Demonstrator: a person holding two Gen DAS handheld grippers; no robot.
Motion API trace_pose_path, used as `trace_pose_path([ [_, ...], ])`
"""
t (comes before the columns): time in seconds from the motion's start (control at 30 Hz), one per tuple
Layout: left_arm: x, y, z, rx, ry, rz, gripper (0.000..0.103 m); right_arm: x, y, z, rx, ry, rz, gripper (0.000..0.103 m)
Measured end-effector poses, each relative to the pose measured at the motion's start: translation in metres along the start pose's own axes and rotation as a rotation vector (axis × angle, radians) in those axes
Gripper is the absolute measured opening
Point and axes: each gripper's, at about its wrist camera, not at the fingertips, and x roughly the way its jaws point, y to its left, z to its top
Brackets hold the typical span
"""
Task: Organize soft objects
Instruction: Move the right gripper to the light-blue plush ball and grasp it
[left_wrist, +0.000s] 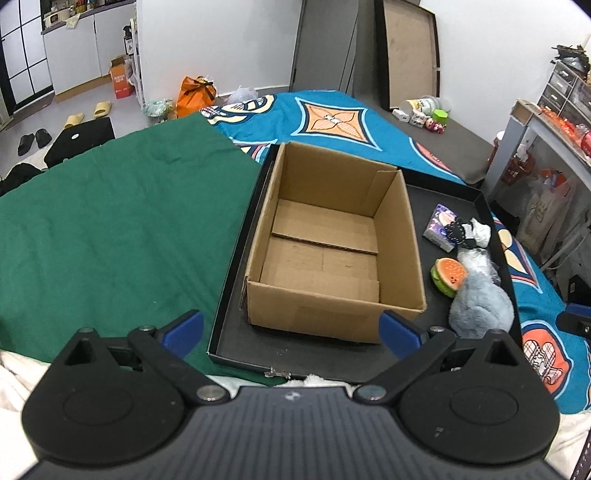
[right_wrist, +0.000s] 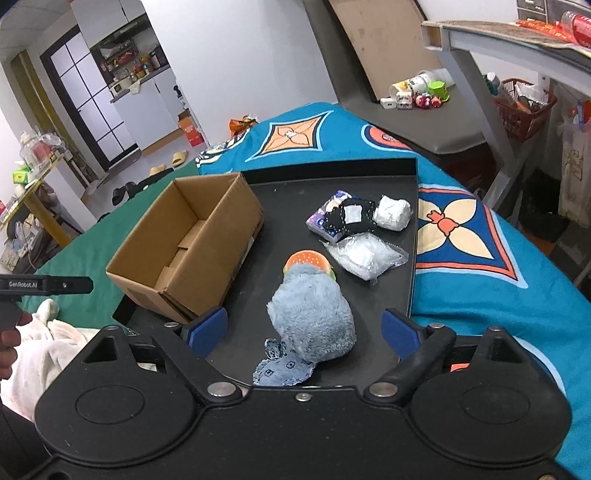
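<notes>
Right wrist view: right hand-held gripper, jaws spread and empty, has the blue plush toy directly ahead; cardboard box lies left of the toy.

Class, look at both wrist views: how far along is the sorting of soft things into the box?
Nothing is done: the cardboard box is empty. Nothing is in hand: the left hand-held gripper and right hand-held gripper are open. Left on the black tray: grey plush, burger toy, plastic bag, and others.
</notes>
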Motion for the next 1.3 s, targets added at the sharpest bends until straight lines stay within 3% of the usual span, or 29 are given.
trace_pose_path([
  [0.33,0.027,0.011,0.007,-0.013,0.006,0.008,0.098,0.024,-0.009,-0.004,-0.047,0.057,-0.004,0.082],
  [0.77,0.057,0.021,0.023,-0.052,-0.009,-0.032,0.063,0.055,-0.013,-0.001,-0.073,0.114,-0.017,0.075],
  [1.03,0.074,0.021,0.025,-0.034,0.014,-0.009,0.035,0.076,0.001,-0.002,-0.109,0.131,-0.022,0.077],
  [1.2,0.077,0.022,0.024,-0.006,0.013,0.029,0.018,0.089,0.009,-0.001,-0.140,0.130,-0.073,0.077],
  [1.27,0.076,0.024,0.023,-0.015,0.007,0.027,0.013,0.093,0.013,-0.002,-0.152,0.130,-0.080,0.075],
  [1.3,0.075,0.026,0.023,-0.018,0.004,0.025,0.010,0.094,0.015,-0.002,-0.161,0.137,-0.089,0.067],
])
